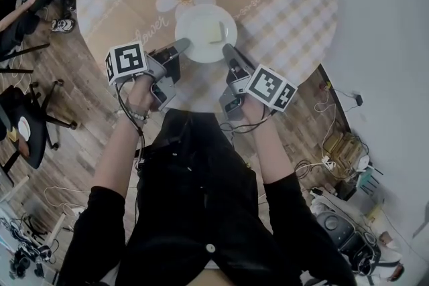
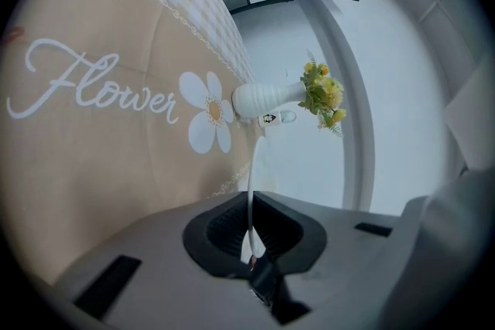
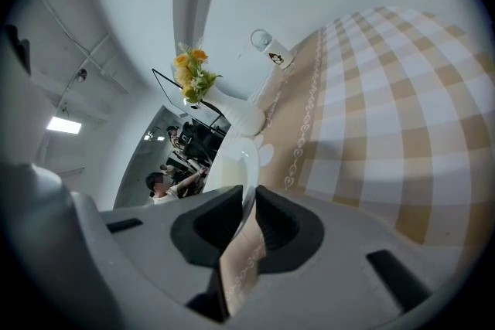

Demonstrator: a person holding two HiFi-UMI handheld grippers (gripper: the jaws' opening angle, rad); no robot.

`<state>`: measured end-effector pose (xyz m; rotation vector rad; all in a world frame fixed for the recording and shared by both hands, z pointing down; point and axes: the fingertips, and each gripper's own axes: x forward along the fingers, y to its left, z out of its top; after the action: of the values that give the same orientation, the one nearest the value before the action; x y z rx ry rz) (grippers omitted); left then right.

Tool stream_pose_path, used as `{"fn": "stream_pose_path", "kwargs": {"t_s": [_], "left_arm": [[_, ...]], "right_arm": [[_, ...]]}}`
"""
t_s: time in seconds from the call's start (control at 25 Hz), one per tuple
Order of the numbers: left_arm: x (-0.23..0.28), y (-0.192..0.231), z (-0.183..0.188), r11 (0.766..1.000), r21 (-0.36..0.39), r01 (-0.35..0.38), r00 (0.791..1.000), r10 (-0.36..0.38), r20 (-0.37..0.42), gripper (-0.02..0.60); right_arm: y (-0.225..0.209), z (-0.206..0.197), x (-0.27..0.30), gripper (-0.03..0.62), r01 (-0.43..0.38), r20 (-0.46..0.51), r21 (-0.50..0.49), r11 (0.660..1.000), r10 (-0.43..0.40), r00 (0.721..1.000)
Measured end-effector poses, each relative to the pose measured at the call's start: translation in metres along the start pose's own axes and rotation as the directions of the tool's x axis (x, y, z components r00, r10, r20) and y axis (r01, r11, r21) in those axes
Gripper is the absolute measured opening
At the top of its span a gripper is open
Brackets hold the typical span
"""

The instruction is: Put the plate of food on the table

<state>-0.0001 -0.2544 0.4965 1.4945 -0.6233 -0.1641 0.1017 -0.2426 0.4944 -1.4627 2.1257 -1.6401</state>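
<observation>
Left tool [image 1: 179, 48], right tool [image 1: 228, 51] held forward, side by side, each clamped on plate [image 1: 194, 30] rim.

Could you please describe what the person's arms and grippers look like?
The left gripper and right gripper are grey with black pads, each bearing a white cube with black square markers. Black cables trail off them. Black sleeves; beaded bracelet on the left wrist.

plate [image 1: 194, 38]: glossy white | tablecloth [image 1: 285, 3]: matt cloth | floor [image 1: 74, 137]: wood planks
</observation>
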Motion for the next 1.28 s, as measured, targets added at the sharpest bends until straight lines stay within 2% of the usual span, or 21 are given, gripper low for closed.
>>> {"fn": "stream_pose_path", "kwargs": {"t_s": [0.44, 0.96, 1.08, 1.16, 1.28], "left_arm": [[0.011, 0.044, 0.001, 0.996, -0.066, -0.051, 0.999, 0.051, -0.001, 0.008], [0.021, 0.071, 0.002, 0.988, -0.095, -0.118, 0.993, 0.118, -0.008, 0.008], [0.023, 0.073, 0.003, 0.988, -0.097, -0.124, 0.992, 0.124, -0.003, 0.008], [0.023, 0.074, 0.004, 0.987, -0.101, -0.128, 0.992, 0.128, 0.002, 0.008], [0.023, 0.075, 0.005, 0.986, -0.104, -0.131, 0.991, 0.132, 0.007, 0.008]], "right_arm": [[-0.034, -0.018, 0.024, 0.04, 0.074, -0.066, -0.008, 0.997, -0.074, 0.995], [-0.061, -0.03, 0.039, 0.046, 0.18, -0.122, 0.009, 0.984, -0.177, 0.977], [-0.06, -0.03, 0.041, 0.048, 0.173, -0.135, 0.006, 0.985, -0.17, 0.976], [-0.056, -0.031, 0.041, 0.092, 0.149, -0.146, -0.001, 0.989, -0.148, 0.978], [-0.054, -0.034, 0.04, 0.11, 0.131, -0.17, -0.058, 0.99, -0.139, 0.975]]}}
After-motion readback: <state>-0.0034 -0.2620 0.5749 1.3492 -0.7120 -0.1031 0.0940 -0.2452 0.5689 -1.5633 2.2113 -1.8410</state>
